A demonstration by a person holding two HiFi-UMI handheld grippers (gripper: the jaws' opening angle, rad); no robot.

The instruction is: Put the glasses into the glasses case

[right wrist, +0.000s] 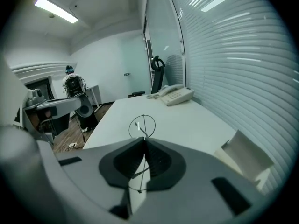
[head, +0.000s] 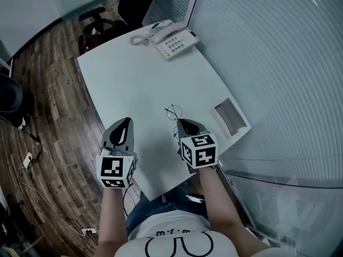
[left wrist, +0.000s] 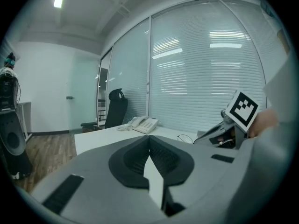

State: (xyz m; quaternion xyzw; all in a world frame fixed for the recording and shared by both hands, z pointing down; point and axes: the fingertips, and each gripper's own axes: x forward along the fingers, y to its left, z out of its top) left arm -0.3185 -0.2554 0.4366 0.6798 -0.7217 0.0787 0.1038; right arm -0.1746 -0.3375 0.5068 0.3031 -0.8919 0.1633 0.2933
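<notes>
Thin wire-framed round glasses (head: 173, 112) hang just above the white table (head: 139, 79), near its front. My right gripper (head: 178, 122) is shut on them. In the right gripper view one round lens (right wrist: 142, 125) sticks out past the closed tips (right wrist: 144, 139), and wire runs back between the pads. The glasses case (head: 231, 116), an open white box, lies at the table's right edge, right of that gripper (right wrist: 245, 155). My left gripper (head: 126, 120) hovers at the front left, shut on nothing (left wrist: 149, 138). From it I see the right gripper (left wrist: 229, 129) and the glasses (left wrist: 185, 137).
A white desk phone (head: 174, 40) with a coiled cord sits at the table's far corner. A black office chair (head: 107, 15) stands behind it. A slatted glass wall (head: 268, 47) runs along the right side. To the left is wood floor with cables (head: 32, 159).
</notes>
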